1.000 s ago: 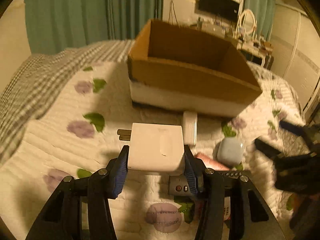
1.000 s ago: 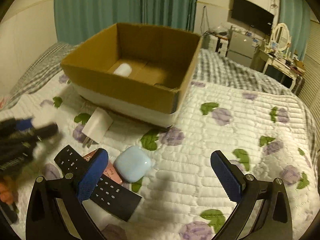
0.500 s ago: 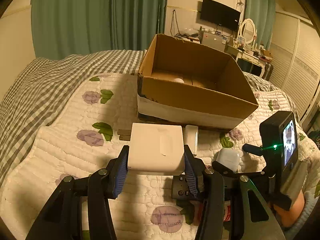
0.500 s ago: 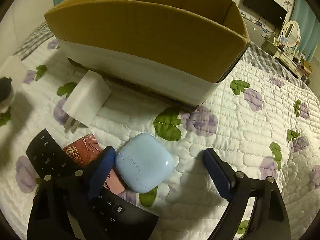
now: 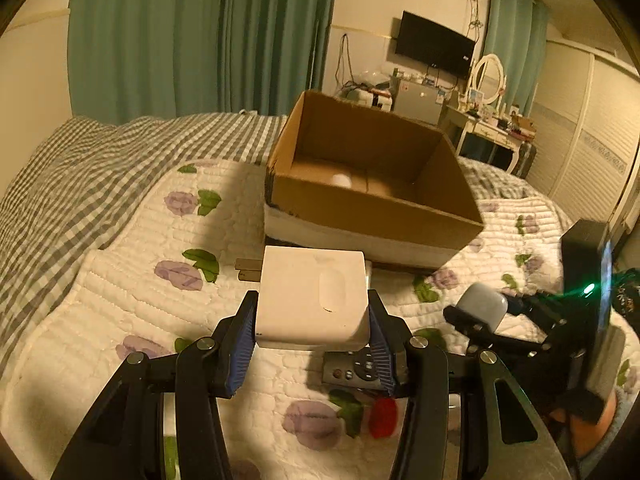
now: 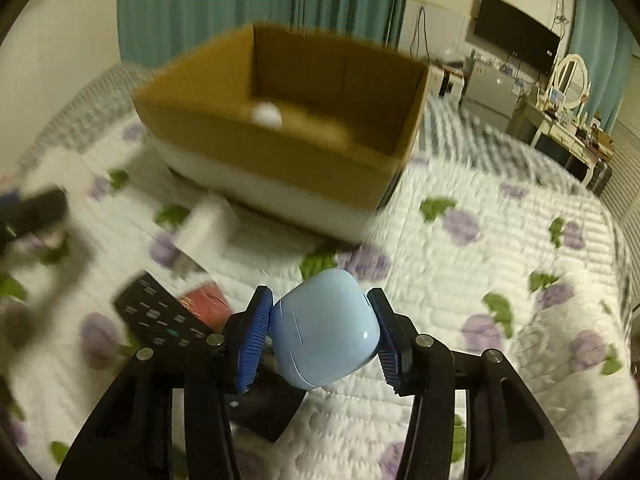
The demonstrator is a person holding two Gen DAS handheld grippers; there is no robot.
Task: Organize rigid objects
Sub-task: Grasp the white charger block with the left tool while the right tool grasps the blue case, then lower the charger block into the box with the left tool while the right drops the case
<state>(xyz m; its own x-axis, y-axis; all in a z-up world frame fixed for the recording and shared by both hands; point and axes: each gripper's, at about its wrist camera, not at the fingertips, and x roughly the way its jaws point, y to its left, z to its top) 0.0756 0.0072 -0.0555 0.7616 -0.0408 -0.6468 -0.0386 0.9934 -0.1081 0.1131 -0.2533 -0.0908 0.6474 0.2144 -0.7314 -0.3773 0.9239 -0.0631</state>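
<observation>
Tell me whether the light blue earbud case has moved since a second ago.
Yes. The light blue earbud case left the quilt beside the remote; the right claw now holds it lifted, facing the cardboard box.

Blue case (image 6: 325, 327) now up in right claw (image 6: 322, 333).

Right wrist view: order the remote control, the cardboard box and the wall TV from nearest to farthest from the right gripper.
1. remote control: on the quilt, just left of the right gripper, which is shut on the blue earbud case.
2. cardboard box: ahead, upper centre, open top.
3. wall TV: far upper right, on the back wall.
</observation>
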